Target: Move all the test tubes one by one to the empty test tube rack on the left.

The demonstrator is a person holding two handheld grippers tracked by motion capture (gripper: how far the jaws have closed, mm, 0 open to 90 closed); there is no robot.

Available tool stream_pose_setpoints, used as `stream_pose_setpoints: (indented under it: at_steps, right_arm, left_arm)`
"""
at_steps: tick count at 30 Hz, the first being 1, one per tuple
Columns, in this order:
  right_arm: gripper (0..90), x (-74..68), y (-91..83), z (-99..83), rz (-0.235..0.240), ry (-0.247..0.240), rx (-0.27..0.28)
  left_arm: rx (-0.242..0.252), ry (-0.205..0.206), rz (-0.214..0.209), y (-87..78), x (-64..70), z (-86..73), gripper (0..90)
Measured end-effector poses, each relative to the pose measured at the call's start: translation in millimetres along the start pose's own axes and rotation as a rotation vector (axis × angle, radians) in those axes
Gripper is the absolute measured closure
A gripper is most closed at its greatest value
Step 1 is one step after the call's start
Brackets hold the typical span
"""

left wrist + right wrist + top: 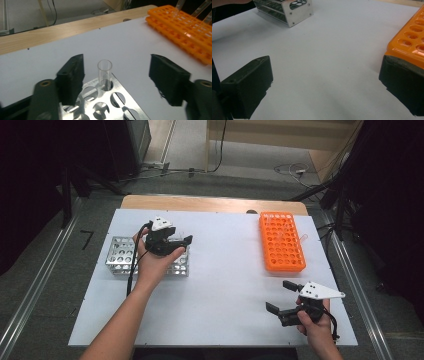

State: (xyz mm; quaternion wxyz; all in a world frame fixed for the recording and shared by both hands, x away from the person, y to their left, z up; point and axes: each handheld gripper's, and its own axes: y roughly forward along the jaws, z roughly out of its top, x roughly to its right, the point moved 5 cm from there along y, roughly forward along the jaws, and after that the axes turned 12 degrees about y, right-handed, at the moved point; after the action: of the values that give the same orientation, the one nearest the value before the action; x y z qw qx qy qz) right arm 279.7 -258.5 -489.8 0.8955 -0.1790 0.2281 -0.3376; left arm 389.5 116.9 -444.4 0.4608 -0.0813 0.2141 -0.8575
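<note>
A clear glass tube (104, 72) stands upright in a corner hole of the metal rack (100, 105). My left gripper (117, 77) is open, one black jaw on each side of the tube and neither touching it. From above, the left gripper (181, 237) hovers over the right end of the metal rack (120, 255). An orange rack (281, 241) at the right holds a few clear tubes (180, 3). My right gripper (281, 296) hangs open and empty over bare white board near the front right; its jaws (324, 85) frame the board.
The white board (225, 285) lies on a wooden table whose far edge (210, 202) shows behind it. The metal rack (287, 10) and the orange rack (412, 42) flank the right gripper's view. Cables lie on the floor beyond the table.
</note>
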Motion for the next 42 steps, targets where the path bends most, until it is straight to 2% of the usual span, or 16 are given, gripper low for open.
stream_pose_setpoints:
  at_steps: [5, 8, 15, 20, 26, 33, 42]
  right_arm:
    - [0.0, 2.6, 0.0, 2.9, -0.015, 0.008, 0.006]
    - [0.0, 4.7, -0.6, 6.3, -0.026, 0.012, 0.013]
    - [0.0, 12.9, -2.4, 15.8, -0.051, 0.025, 0.031]
    - [0.0, 22.4, -3.5, 24.2, -0.074, 0.043, 0.049]
    - [0.0, 35.7, -3.8, 38.1, -0.105, 0.038, 0.064]
    - [0.0, 57.6, -2.3, 52.5, -0.153, 0.067, 0.082]
    - [0.0, 92.7, -1.4, 66.6, -0.214, 0.129, 0.104]
  left_arm:
    - [0.044, 0.005, -0.044, -20.5, 13.0, -0.8, 5.6]
    - [0.063, 0.003, -0.066, -31.2, 20.9, -4.3, 0.0]
    - [0.112, 0.009, -0.107, -55.0, 38.3, -15.8, 0.0]
    - [0.139, 0.013, -0.115, -70.9, 51.6, -25.2, 0.0]
    - [0.17, 0.011, -0.127, -86.4, 66.1, -36.7, 0.0]
    - [0.175, 0.028, -0.149, -91.6, 75.6, -46.4, 0.0]
    - [0.172, 0.01, -0.151, -90.5, 76.5, -52.6, 0.0]
